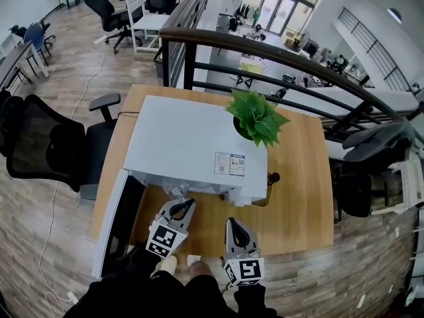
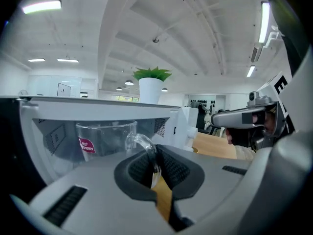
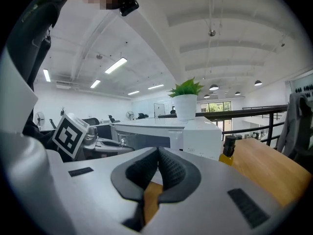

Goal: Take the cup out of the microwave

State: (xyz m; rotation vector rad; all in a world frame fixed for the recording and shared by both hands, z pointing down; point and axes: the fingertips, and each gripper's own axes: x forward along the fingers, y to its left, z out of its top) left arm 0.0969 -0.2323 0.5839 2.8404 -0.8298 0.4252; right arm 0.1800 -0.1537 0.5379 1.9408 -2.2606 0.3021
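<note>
Cup (image 2: pixel 105 138) handle pinched in left tongs (image 2: pixel 155 168), right tongs (image 3: pixel 157 166) closed, over wooden table (image 1: pixel 298 177).

The right gripper (image 3: pixel 157 155), at 6 o'clock, has its dark ribbed pads pressed together with nothing between them. Beyond it stands the white microwave (image 3: pixel 195 138), with a potted plant (image 3: pixel 186 98) on top toward 12 o'clock and the left gripper (image 3: pixel 124 148) at 9 o'clock. A dark-capped yellow bottle (image 3: pixel 228 150) stands on the wooden tabletop (image 3: pixel 266 168) toward 3 o'clock.
</note>
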